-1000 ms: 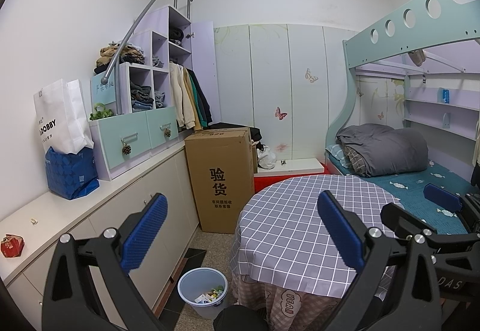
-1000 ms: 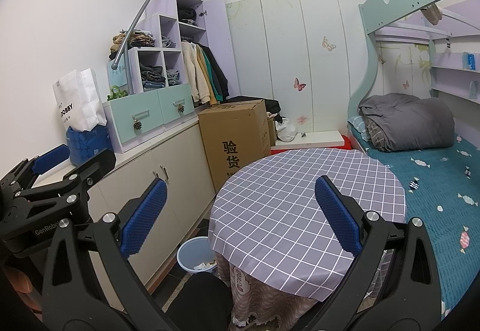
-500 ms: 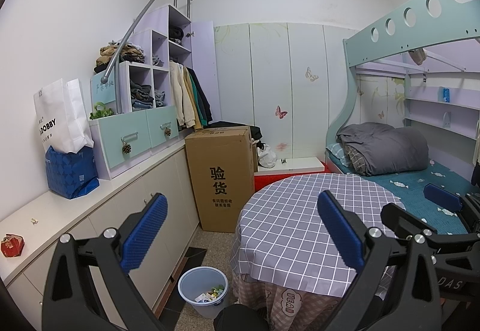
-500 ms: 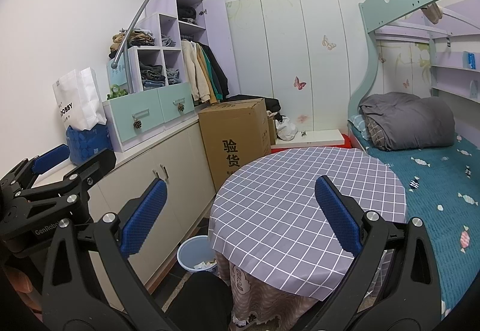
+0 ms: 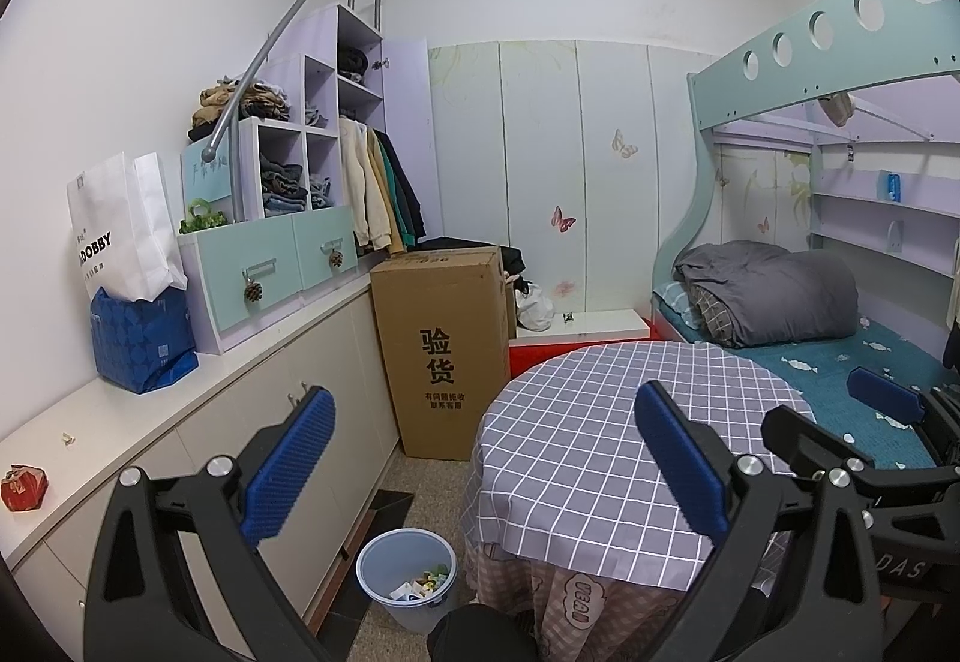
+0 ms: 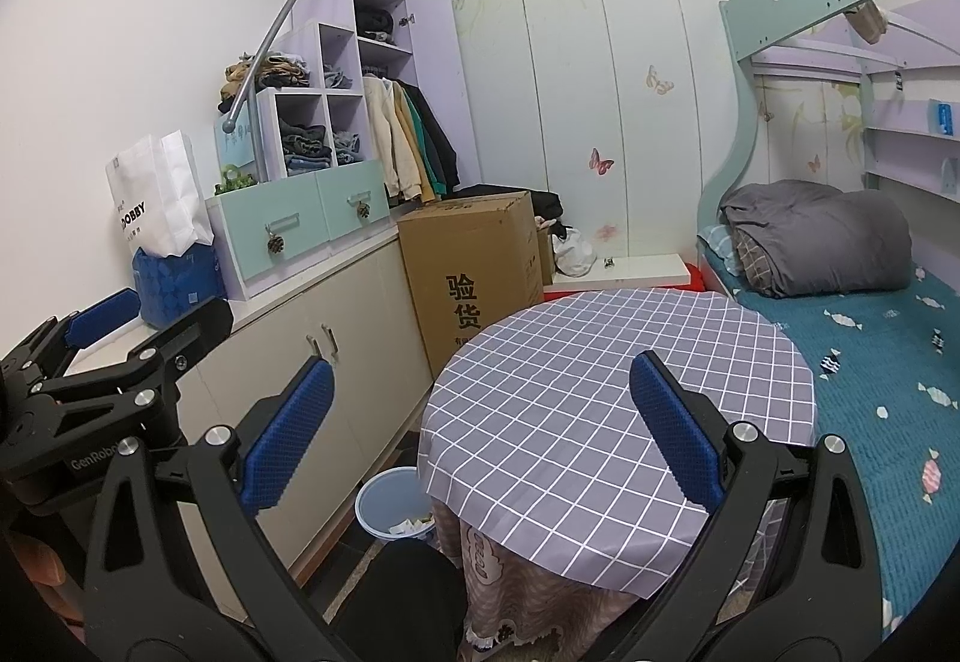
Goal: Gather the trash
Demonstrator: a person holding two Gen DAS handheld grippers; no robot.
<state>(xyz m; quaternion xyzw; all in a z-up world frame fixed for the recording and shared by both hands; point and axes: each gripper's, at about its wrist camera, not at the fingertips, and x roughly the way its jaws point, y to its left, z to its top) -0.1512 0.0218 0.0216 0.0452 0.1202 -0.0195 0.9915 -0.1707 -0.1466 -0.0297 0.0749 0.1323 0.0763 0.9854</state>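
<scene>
A light blue trash bin (image 5: 407, 578) with several scraps of trash inside stands on the floor between the cabinets and the round table; it also shows in the right wrist view (image 6: 393, 503). The round table (image 5: 600, 440) has a grey checked cloth, also seen in the right wrist view (image 6: 600, 392). My left gripper (image 5: 480, 458) is open and empty, held above the bin and the table edge. My right gripper (image 6: 474, 422) is open and empty above the table. Each gripper shows at the edge of the other's view.
A tall cardboard box (image 5: 444, 350) stands behind the bin. A white counter (image 5: 120, 422) on the left carries a red packet (image 5: 23, 487), a blue bag (image 5: 141, 344) and a white paper bag. A bunk bed (image 5: 810, 314) is on the right.
</scene>
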